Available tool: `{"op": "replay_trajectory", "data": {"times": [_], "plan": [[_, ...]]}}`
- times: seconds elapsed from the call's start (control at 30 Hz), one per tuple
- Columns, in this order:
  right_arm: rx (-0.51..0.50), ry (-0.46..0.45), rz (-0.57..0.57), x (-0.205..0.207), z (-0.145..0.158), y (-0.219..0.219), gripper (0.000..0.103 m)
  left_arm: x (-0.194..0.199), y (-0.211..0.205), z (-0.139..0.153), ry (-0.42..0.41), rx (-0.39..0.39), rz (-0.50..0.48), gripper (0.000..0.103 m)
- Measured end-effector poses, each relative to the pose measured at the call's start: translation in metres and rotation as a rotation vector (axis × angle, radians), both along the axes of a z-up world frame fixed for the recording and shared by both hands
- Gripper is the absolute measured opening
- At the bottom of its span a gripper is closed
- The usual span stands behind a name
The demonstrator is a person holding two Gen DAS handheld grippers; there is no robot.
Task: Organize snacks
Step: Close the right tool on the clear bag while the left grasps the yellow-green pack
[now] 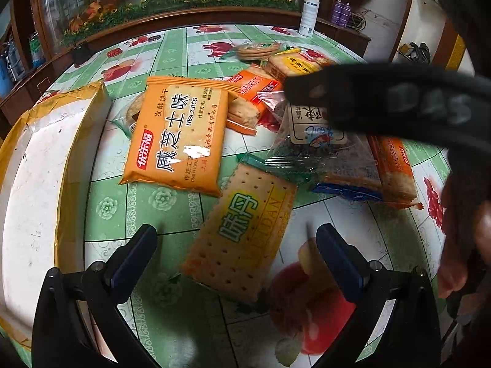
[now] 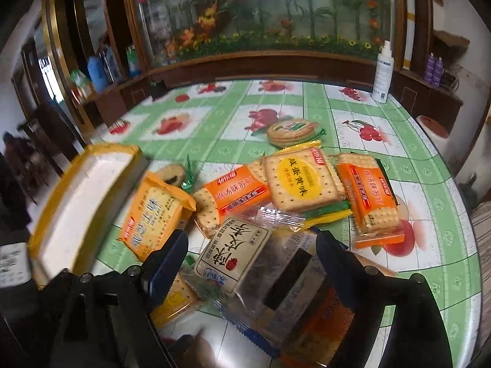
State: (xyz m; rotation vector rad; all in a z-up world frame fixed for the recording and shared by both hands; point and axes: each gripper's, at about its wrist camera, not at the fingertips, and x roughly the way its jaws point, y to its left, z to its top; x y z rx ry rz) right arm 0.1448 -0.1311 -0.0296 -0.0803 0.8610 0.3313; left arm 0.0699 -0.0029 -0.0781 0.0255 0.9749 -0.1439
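Note:
Several snack packs lie heaped on the green fruit-print table (image 1: 172, 202). My left gripper (image 1: 236, 245) is open, its jaws either side of a tan cracker pack with green characters (image 1: 242, 230). An orange biscuit pack (image 1: 181, 135) lies beyond it. My right gripper (image 2: 251, 251) is open, low over a clear pack with a cream label (image 2: 236, 254); that pack also shows in the left wrist view (image 1: 310, 141). The right gripper crosses the left wrist view as a dark blur (image 1: 383, 101). Behind lie orange cracker packs (image 2: 368, 199), a yellow-label pack (image 2: 300, 181) and a round biscuit pack (image 2: 291, 130).
A white box with yellow-taped edges (image 1: 40, 184) stands at the table's left, also in the right wrist view (image 2: 89, 196). A white spray bottle (image 2: 382, 70) stands at the far edge. A glass cabinet with artificial flowers (image 2: 260, 15) lies behind the table.

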Motion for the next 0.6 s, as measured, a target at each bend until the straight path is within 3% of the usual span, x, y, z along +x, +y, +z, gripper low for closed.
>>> {"op": "replay_trajectory", "data": {"times": [0.23, 0.27, 0.33, 0.4, 0.6], "plan": [[-0.190, 0.052, 0.024, 0.011, -0.036, 0.033, 0.086, 0.002, -0.001, -0.003, 0.012, -0.001, -0.015, 0.103], [-0.179, 0.049, 0.020, 0.011, -0.037, 0.030, 0.075, 0.002, -0.001, -0.003, 0.012, -0.005, -0.015, 0.103], [-0.130, 0.054, 0.020, 0.011, -0.035, 0.022, 0.068, 0.004, -0.001, -0.002, 0.014, -0.014, -0.017, 0.103], [-0.094, 0.050, 0.024, 0.010, -0.030, 0.014, 0.054, 0.005, -0.004, -0.002, 0.018, -0.016, -0.024, 0.103], [-0.022, 0.048, 0.021, 0.002, -0.019, -0.012, 0.047, 0.007, -0.019, -0.007, 0.041, 0.005, -0.058, 0.103]]}}
